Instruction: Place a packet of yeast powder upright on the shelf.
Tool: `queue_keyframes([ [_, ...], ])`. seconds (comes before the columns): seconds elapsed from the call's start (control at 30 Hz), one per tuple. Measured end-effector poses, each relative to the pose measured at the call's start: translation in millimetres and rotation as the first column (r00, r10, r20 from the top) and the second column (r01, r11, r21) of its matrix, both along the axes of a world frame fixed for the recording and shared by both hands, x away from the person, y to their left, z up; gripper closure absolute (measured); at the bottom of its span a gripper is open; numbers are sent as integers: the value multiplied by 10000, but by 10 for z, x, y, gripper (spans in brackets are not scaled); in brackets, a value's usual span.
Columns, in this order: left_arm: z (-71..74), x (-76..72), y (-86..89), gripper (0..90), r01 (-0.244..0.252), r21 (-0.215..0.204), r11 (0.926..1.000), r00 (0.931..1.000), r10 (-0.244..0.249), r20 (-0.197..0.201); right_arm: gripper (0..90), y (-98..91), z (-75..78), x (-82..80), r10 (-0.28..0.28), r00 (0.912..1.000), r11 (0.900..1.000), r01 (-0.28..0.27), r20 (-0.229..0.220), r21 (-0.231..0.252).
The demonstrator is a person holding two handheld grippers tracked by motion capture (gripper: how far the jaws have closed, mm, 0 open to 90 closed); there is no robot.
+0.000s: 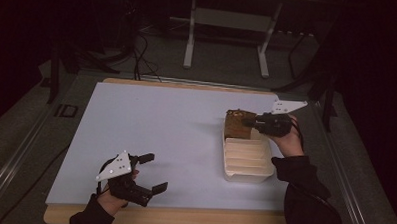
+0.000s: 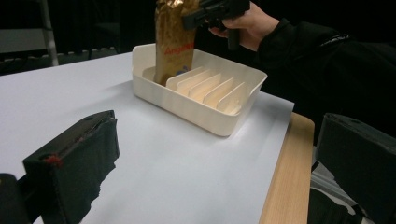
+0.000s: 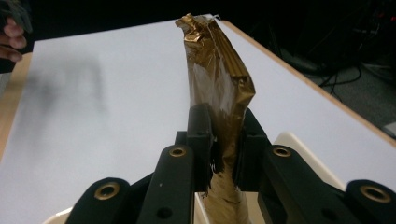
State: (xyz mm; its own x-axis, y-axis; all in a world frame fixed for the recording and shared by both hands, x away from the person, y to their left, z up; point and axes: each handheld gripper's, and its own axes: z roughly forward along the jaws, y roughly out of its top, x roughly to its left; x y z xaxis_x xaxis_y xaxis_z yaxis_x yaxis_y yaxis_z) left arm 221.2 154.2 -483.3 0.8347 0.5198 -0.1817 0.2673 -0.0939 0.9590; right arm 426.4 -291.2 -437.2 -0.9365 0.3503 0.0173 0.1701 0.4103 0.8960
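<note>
Left gripper: black, two-jawed, topped by a grey three-cornered plate, held in the person's left hand at the near left of the table; jaws spread wide, nothing between them, hovering just over the surface.

White rectangular sheet: covers most of the light wooden table, whose edge shows along the near and far sides.

Cream plastic tray with upright dividers: sits right of centre on the sheet; slots nearest the person stand vacant.

Crinkled gold foil packet with red lettering: upright in the tray's far end slot, lower end inside the tray, top crumpled.

Right gripper: black, held in the right hand, dark sleeve behind; jaws clamped on the packet's upper part from its right side.
</note>
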Motion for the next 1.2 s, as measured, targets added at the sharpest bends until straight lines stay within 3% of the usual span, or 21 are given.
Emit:
queue_keyframes([
  [0.23,3,0,8,0,-4,-37,10000,10000,4,30,796,-20,-100,9,-255,9991,9996,260,-341,121],
  [0.5,9,-3,7,0,34,-82,10000,10000,-33,36,738,-18,-66,-5,-624,9972,9980,620,-412,-98],
  [0.57,6,2,10,0,41,-102,9999,10000,-41,15,687,-9,-10,-32,-874,9953,9958,861,-425,-309],
  [0.7,-1,5,6,0,37,-68,10000,10000,-36,16,587,-21,111,-68,-1478,9877,9888,1465,-513,-287],
  [0.83,-2,1,-2,1,48,3,10000,10000,-48,38,524,-42,229,-100,-1864,9822,9822,1857,-221,-288],
  [1.2,3,0,1,0,59,59,10000,10000,-60,79,429,29,589,-263,-1906,9807,9817,1902,447,132],
])
